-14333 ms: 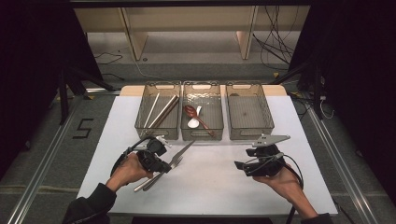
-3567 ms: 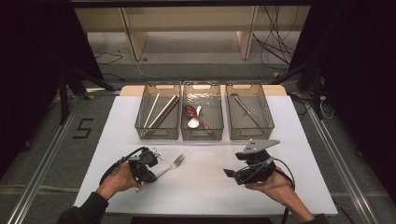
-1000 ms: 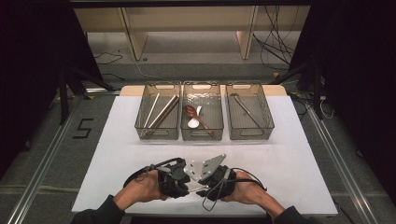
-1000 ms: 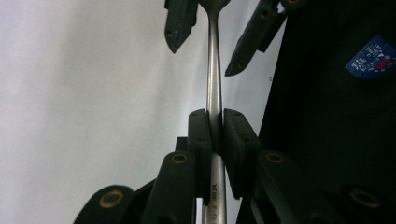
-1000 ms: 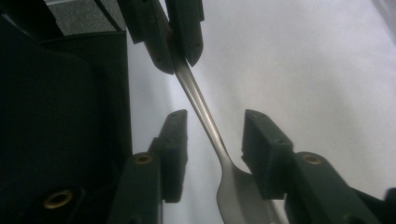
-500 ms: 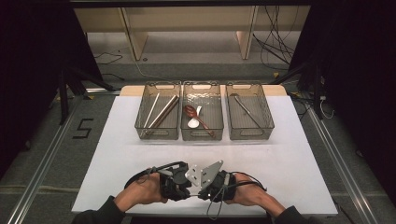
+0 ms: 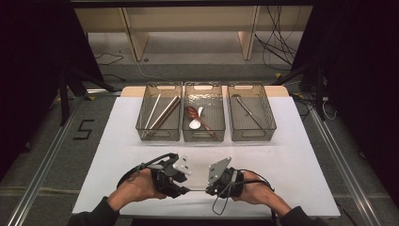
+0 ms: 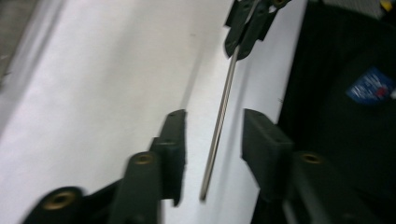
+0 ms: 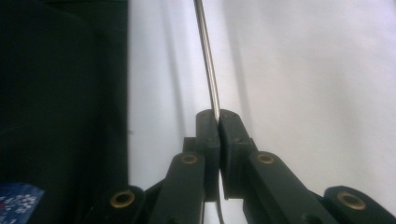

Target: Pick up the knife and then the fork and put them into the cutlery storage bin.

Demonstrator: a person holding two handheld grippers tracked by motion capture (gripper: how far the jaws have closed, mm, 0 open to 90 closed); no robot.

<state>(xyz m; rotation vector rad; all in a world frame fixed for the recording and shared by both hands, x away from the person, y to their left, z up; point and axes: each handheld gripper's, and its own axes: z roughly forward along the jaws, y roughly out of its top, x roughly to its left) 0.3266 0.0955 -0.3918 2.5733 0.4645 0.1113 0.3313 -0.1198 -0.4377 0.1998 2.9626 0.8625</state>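
silver fork (image 9: 208, 60), black fingers (image 9: 231, 135), white table (image 7: 301, 160)

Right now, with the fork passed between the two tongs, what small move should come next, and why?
Probably draw the left tongs back off the fork. Their jaws have just been opening and stand apart on either side of the handle without pressing it, while the right tongs are shut on its other end. Then the right hand could likely carry it toward the right bin, where cutlery like it lies.

Floor mark (image 7: 83, 129): a black "5" on the grey floor, well to the left of the left gripper (image 7: 186, 181) and farther from the person.
Blue patch (image 8: 373, 88): print too blurred to read.
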